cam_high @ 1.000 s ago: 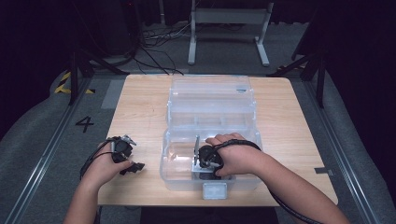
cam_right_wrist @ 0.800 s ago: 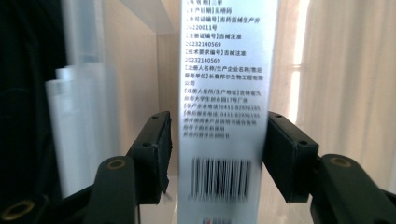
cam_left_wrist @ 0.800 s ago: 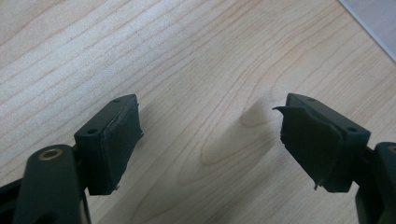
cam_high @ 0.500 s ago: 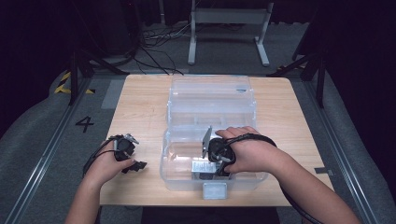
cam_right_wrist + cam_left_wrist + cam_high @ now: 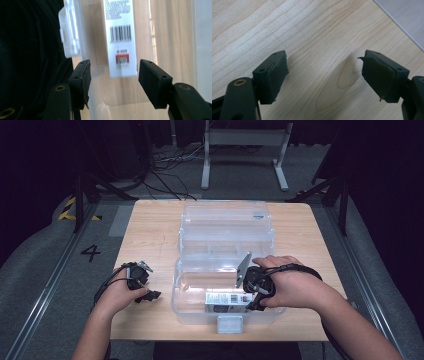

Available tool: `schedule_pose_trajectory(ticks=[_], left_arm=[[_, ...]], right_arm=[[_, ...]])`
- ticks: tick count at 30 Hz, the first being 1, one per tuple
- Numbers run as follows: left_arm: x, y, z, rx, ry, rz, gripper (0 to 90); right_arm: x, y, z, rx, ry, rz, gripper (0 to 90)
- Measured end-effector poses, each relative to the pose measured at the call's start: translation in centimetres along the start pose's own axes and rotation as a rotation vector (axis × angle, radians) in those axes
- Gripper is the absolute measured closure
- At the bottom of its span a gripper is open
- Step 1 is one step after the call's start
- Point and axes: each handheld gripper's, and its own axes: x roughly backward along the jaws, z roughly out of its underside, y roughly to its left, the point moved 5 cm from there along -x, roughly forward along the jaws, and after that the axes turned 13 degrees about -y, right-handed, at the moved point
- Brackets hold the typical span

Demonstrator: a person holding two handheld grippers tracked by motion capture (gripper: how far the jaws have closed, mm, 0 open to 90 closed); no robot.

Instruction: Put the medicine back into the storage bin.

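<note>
Right claw [image 5: 248,296] has lifted off the box [image 5: 226,301].

Floor marking [image 5: 90,252] — "4", white box [image 5: 120,37] — barcode (print unreadable)

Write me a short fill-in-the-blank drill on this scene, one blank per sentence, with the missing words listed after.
1. The white carton with the barcode lies inside the clear plastic ____.
2. The right gripper has its jaws ____, with nothing pressed between them.
3. The left gripper hangs over the bare wooden ____.
4. The box has its lid folded ____.

Missing words: box; open; table; open
</note>
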Motion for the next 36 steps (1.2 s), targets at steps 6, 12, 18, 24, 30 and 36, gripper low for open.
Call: schedule_pose_trajectory(ticks=[6,12,18,24,30,36], left_arm=[[0.0,0.2,-0.1,0.001,-0.002,-0.007,21.5],[-0.1,0.1,-0.1,0.001,0.002,-0.006,21.1],[0.0,0.1,-0.3,0.007,-0.003,-0.015,21.9],[0.4,0.8,-0.4,0.001,-0.014,-0.068,21.8],[1.0,1.4,-0.4,0.019,-0.040,-0.088,21.6],[1.1,1.0,-1.1,0.147,-0.091,-0.059,28.0]], right_arm=[[0.4,0.4,1.9,-0.019,0.020,-0.002,44.2],[0.2,1.0,3.0,-0.036,0.026,-0.017,43.4],[-0.9,1.5,4.2,-0.044,0.059,-0.041,44.2],[-2.5,1.9,5.1,-0.053,0.091,-0.061,44.3],[-4.5,2.1,6.0,-0.055,0.118,-0.077,45.6],[-5.7,2.2,6.4,-0.049,0.142,-0.074,48.6]])
